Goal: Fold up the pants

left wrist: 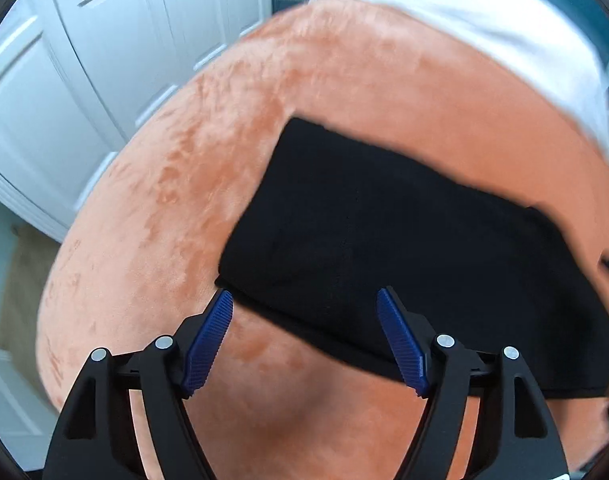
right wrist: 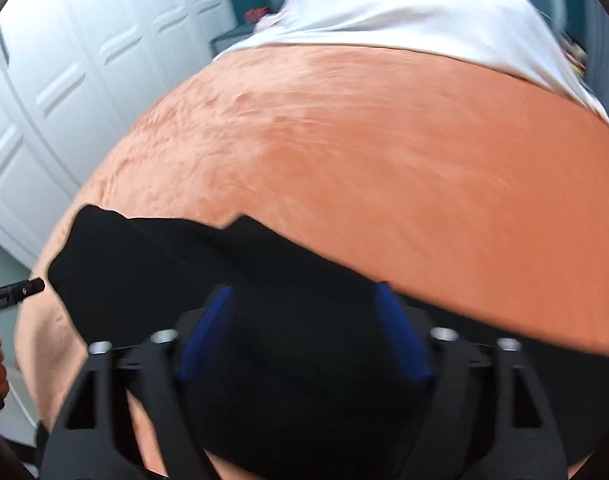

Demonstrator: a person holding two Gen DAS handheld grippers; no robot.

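Black pants (left wrist: 384, 232), orange blanket (left wrist: 176, 208), white doors (left wrist: 84, 80), blue-padded tongs (left wrist: 304, 300)

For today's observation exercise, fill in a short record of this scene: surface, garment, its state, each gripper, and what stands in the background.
surface: orange plush blanket over a bed
garment: black pants, lying on the blanket
garment state: folded into a layered, roughly rectangular stack
left gripper: open, fingers at the near edge of the pants, gripping nothing
right gripper: open, above the pants, which fill the view between its fingers
far end of bed: white sheet
background: white panelled doors
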